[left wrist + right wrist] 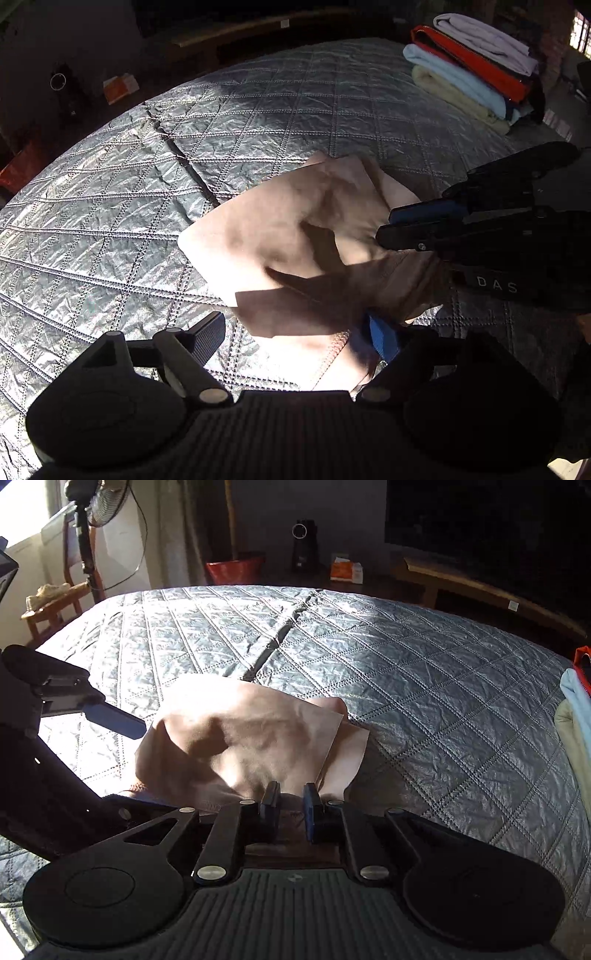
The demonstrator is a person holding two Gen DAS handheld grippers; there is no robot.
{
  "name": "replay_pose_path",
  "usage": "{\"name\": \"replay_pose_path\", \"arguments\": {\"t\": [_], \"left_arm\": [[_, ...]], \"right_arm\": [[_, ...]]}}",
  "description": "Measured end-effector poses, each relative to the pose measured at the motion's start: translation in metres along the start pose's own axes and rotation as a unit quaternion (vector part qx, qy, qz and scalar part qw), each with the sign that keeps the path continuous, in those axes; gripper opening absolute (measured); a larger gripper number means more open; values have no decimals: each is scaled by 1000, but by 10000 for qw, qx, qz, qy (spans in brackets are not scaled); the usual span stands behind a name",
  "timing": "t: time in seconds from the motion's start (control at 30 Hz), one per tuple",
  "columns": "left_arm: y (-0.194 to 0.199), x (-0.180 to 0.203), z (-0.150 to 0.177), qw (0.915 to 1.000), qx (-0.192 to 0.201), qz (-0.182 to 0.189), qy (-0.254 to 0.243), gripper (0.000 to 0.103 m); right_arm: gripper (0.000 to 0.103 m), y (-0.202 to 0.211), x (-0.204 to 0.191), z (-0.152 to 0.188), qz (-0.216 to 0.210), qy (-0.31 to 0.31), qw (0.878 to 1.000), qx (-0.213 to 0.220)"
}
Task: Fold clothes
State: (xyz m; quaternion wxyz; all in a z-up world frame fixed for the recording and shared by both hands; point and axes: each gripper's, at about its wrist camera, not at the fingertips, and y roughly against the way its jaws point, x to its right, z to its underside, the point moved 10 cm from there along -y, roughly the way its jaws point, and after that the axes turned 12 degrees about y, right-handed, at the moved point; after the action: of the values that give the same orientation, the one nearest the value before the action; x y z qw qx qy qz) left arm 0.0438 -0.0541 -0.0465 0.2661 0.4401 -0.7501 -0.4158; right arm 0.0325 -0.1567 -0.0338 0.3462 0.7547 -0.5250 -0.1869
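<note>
A tan garment (295,229) lies folded and rumpled on the grey quilted bed (129,221), partly in sunlight. My left gripper (295,332) stands wide open at its near edge; the cloth drapes over the blue pad of its right finger (384,336), and the left finger rests on bare quilt. My right gripper (400,223) comes in from the right with its fingers close together on the garment's edge. In the right wrist view the garment (251,738) bunches up ahead of the right gripper (291,801), with cloth pinched between its pads. One left gripper finger (118,720) shows at the left.
A stack of folded clothes (476,70) in white, red, light blue and cream sits at the bed's far right corner (576,709). Beyond the bed are a fan (107,502), a wooden chair (51,602), a red pot (234,568), a tissue box (345,570) and a low bench (480,587).
</note>
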Motion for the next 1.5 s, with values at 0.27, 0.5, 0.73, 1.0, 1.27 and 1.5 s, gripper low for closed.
{"name": "replay_pose_path", "arguments": {"t": [0.27,0.5,0.73,1.0,1.27,1.5], "left_arm": [[29,-31,-31,9935,517,399,934,72],[26,-27,-37,9914,463,681,1015,72],[-5,-11,-11,9995,41,-3,311,76],[-9,-16,-8,9992,41,-131,380,88],[-9,-11,-8,9995,97,-202,226,90],[-11,-12,-9,9995,91,-209,238,92]], "right_arm": [[53,2,32,13,-481,-1558,9866,17],[66,-7,44,29,-1411,-2936,9452,-202],[72,-13,49,31,-2015,-3443,9164,-315],[94,-36,43,2,-2899,-2837,9121,-600],[85,-54,42,-21,-2970,-2399,9211,-766],[27,-52,34,-4,-3330,-2651,9003,-906]]}}
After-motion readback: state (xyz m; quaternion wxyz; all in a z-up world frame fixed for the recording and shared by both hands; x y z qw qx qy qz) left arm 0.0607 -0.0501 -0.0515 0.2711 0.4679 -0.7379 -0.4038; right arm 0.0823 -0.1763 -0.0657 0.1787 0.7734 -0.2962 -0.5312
